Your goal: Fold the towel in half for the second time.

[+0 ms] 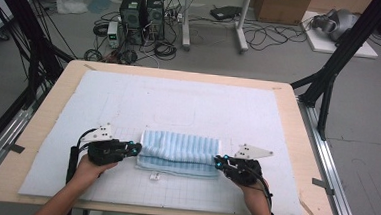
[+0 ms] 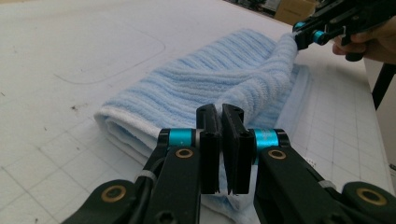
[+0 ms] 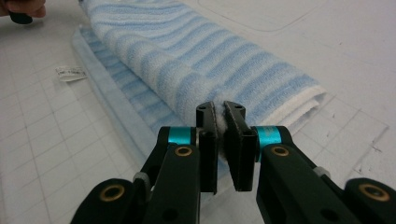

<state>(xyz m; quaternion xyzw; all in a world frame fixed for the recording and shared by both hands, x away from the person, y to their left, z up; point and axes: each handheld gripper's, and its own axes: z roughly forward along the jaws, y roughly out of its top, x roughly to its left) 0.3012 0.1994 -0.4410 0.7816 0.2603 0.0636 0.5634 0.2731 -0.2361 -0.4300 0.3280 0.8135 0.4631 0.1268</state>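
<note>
High view: your left gripper and right gripper each pinch one end of the folded towel, its length stretched between them

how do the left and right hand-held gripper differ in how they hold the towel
The left hand-held gripper pinches the towel at its left end; the right hand-held gripper pinches the right end. In the high view the left one sits a little farther up the table than the right. Both have jaws shut on a fold of cloth, and both point inward toward each other.
</note>
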